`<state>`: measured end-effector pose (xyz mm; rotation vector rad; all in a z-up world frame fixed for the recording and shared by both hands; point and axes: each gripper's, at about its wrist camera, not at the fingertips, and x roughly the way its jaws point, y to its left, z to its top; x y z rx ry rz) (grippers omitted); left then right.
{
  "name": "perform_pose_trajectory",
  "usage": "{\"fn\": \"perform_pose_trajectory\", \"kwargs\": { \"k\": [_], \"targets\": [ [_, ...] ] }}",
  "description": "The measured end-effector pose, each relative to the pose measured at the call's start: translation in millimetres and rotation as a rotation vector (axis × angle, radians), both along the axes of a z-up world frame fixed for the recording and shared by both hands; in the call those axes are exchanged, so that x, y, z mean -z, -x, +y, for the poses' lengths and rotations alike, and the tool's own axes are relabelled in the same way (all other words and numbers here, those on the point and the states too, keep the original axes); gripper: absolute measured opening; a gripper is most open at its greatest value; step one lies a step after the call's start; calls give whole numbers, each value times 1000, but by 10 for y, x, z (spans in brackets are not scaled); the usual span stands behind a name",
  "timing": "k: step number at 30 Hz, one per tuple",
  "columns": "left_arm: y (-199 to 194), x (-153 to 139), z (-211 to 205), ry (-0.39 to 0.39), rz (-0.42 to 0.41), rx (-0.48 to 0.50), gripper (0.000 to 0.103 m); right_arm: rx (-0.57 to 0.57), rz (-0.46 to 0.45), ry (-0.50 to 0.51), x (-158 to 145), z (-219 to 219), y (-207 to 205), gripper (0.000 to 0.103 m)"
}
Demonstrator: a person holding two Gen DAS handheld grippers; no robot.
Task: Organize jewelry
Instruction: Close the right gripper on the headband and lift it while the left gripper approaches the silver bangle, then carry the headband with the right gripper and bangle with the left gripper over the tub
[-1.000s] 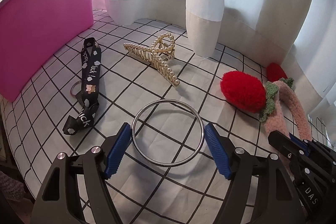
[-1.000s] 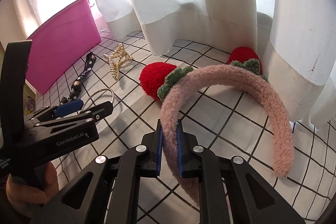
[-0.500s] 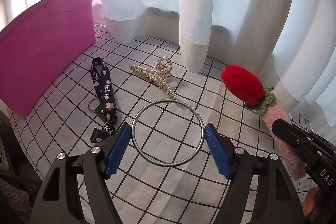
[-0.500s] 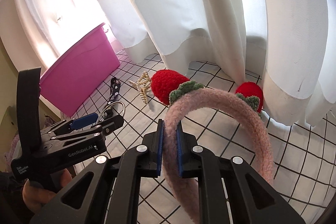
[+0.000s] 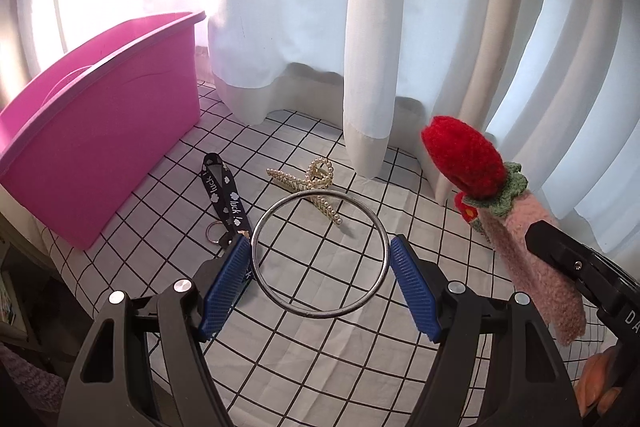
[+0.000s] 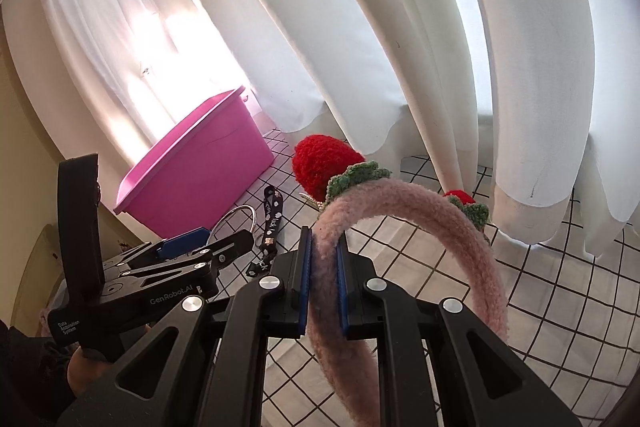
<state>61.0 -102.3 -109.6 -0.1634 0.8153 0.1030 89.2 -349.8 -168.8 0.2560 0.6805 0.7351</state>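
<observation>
So the thin silver metal bangle (image 5: pixel 320 254) is held up off the cloth by the left gripper (image 5: pixel 320 279): its blue ribbed pads (image 5: pixel 224 285) are pressed against the ring's two opposite sides, so the fingers are spread wide but clamped on it. In the right wrist view only an arc of the bangle (image 6: pixel 239 217) is seen past the left gripper (image 6: pixel 188 247).

The fluffy pink headband with red knitted strawberries (image 6: pixel 420 223) is pinched by the right gripper (image 6: pixel 323 283), jaws nearly together with one leg of the band squeezed between the blue pads. The band is lifted clear of the surface and arches up and to the right. From the left wrist view the same headband (image 5: pixel 532 255) is seen on the right, with the big red strawberry at the top and the right gripper's black body just beside it.

Left lying on the white cloth with the black grid (image 5: pixel 328 359): a gold claw hair clip set with pearls (image 5: pixel 308 187), partly seen through the bangle, and a black "luck!" lanyard strap with a small key ring (image 5: pixel 226 199) near it on the left.

A bright pink plastic bin (image 5: pixel 92 131) is parked at the far left edge of the cloth, and white curtains (image 5: pixel 368 27) are hung along the back.
</observation>
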Motion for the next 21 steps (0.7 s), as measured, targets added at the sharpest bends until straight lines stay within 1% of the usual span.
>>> {"fn": "perform_pose_trajectory", "kwargs": {
  "k": [9, 12, 15, 21],
  "targets": [
    [193, -398, 206, -14, -66, -23, 70, -35, -69, 12, -313, 101, 161, 11],
    [251, -521, 311, -19, -84, -34, 70, -55, -93, 16, -442, 243, 163, 11],
    [288, -651, 462, -3, -101, -51, 70, -70, -115, 17, -563, 329, 175, 11],
    [343, -910, 763, -19, -148, -92, 70, -100, -152, 8, -784, 594, 144, 11]
  ]
}}
